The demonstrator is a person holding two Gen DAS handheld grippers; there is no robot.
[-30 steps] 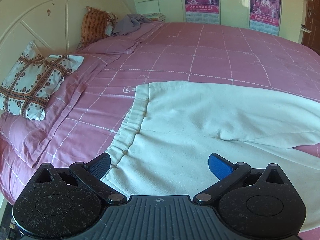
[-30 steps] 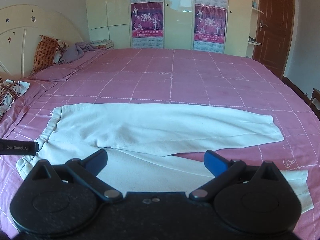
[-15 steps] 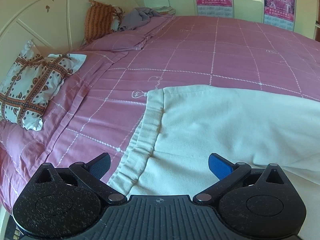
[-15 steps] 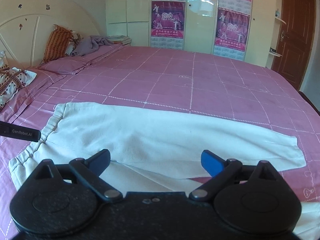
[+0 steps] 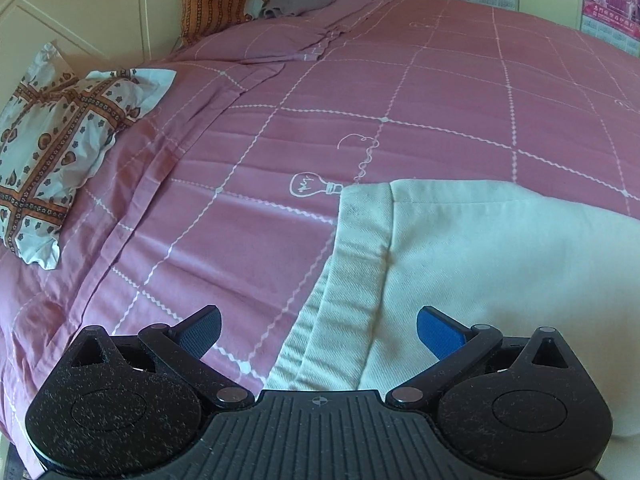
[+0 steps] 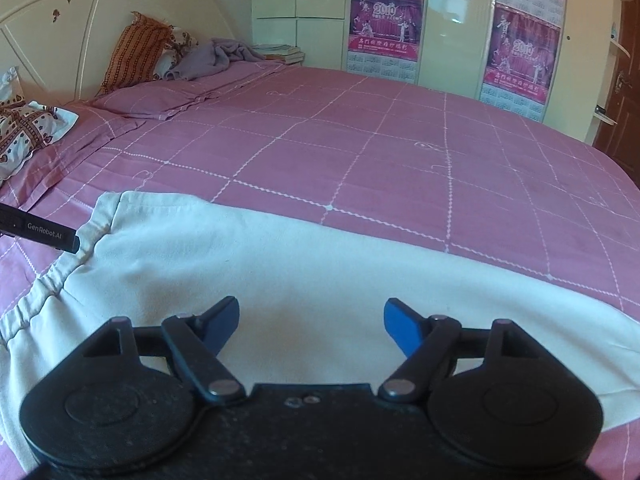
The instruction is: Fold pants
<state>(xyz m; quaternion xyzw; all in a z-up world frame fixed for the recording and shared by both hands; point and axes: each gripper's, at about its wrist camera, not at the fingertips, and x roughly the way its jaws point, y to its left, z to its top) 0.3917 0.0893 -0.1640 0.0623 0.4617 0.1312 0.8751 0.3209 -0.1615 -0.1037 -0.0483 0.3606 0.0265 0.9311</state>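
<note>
Cream pants [image 6: 312, 264] lie flat on the pink bed, waistband to the left, legs running right. In the left wrist view the elastic waistband [image 5: 352, 280] runs between the fingers of my left gripper [image 5: 318, 330], which is open and low over the waistband's far corner area. My right gripper [image 6: 310, 322] is open and empty, low over the upper leg near the crotch. The left gripper's black body [image 6: 38, 232] shows at the waistband in the right wrist view.
A patterned pillow [image 5: 60, 136] lies at the left. An orange cushion [image 6: 136, 50], a grey garment [image 6: 216, 58] and books sit by the headboard. Wardrobe doors with calendars [image 6: 386, 28] stand beyond the pink checked bedspread [image 6: 360, 144].
Both grippers have moved forward and lower over the pants. The left has closed in on the waistband's far end; the right has come over the upper leg. Both stay open.
</note>
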